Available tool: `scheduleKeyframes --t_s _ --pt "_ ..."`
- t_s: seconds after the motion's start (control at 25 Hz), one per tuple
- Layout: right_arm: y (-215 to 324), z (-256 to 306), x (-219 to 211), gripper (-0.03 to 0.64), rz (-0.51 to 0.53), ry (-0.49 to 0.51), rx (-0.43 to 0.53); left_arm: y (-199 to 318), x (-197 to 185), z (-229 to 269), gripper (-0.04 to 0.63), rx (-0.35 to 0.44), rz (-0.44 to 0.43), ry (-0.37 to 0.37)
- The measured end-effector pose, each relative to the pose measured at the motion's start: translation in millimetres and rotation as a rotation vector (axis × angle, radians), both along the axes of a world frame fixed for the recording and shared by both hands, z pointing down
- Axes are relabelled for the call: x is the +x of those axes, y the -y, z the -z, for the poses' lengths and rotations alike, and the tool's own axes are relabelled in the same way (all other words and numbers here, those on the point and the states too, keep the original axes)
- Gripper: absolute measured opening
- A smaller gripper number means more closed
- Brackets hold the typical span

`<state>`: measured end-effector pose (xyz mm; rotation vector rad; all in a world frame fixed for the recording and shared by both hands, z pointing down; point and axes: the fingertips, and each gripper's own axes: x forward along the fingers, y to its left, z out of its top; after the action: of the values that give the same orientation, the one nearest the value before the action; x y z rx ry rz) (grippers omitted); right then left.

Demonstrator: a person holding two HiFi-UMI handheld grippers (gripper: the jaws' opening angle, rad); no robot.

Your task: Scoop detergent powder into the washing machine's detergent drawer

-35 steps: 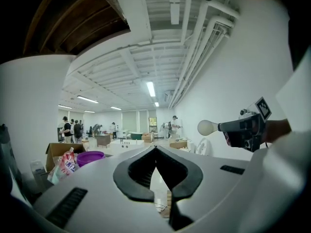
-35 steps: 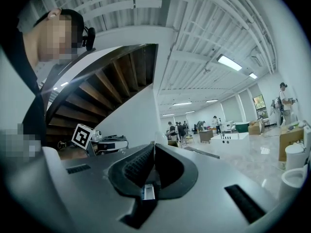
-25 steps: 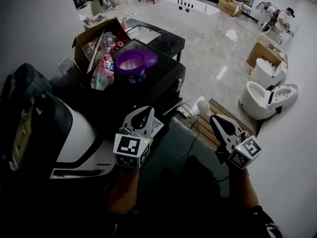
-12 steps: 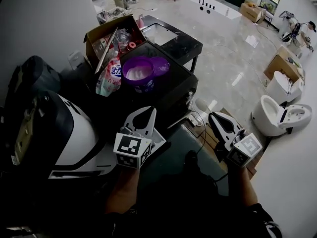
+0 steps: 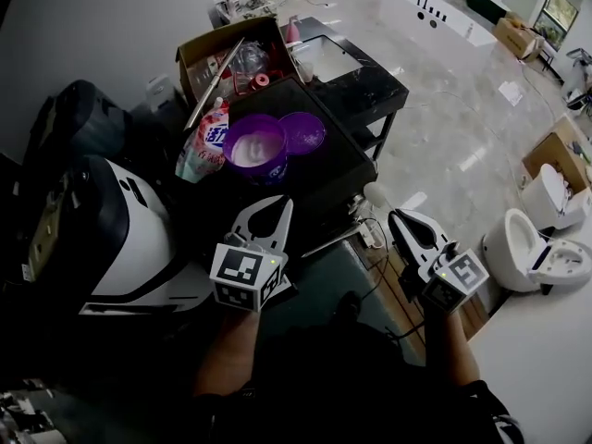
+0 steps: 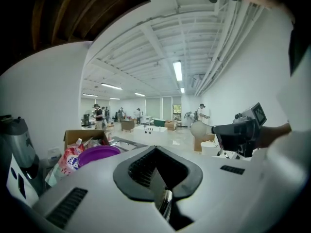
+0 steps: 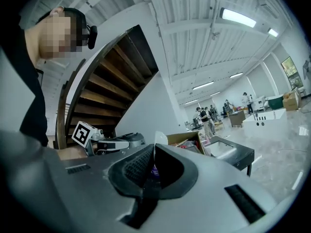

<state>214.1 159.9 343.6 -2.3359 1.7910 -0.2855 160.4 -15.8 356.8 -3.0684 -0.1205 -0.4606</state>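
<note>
Head view: dim, foreground underexposed, lower frame near black. Pale floor shows glare patches. Left gripper shell and the white scoop in the right gripper stand out bright. Gripper views: heavy fisheye bowing, black corners, ceiling strip lamps blown out, near shells soft.

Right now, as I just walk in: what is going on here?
A person holds a gripper in each hand. The right gripper is shut on a white scoop; the left gripper has its jaws together on nothing. Both hang short of the open purple tub of powder on the black table. The scoop has not yet reached the tub.
</note>
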Motion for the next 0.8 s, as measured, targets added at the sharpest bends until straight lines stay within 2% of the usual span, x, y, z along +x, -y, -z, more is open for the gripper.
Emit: scheduleKeyframes --t_s 0.28,0.44,0.6,0.8 --pt "-13.5 -2.5 41.5 0.020 0.097 0.010 0.019 -18.8 34.7 2.8 0.009 0.007 0.080 0.009" --pt "-12.2 -1.4 59.4 0.020 0.129 0.008 0.021 -27.1 44.4 3.1 0.009 0.014 0.091 0.015" --pt "2.3 -1.1 68.7 0.020 0.160 0.008 0.024 -13.5 49.3 4.9 0.009 0.010 0.121 0.011" --pt "36.8 4.7 81.2 0.020 0.180 -0.008 0.019 21.4 51.4 15.0 0.009 0.005 0.166 -0.032"
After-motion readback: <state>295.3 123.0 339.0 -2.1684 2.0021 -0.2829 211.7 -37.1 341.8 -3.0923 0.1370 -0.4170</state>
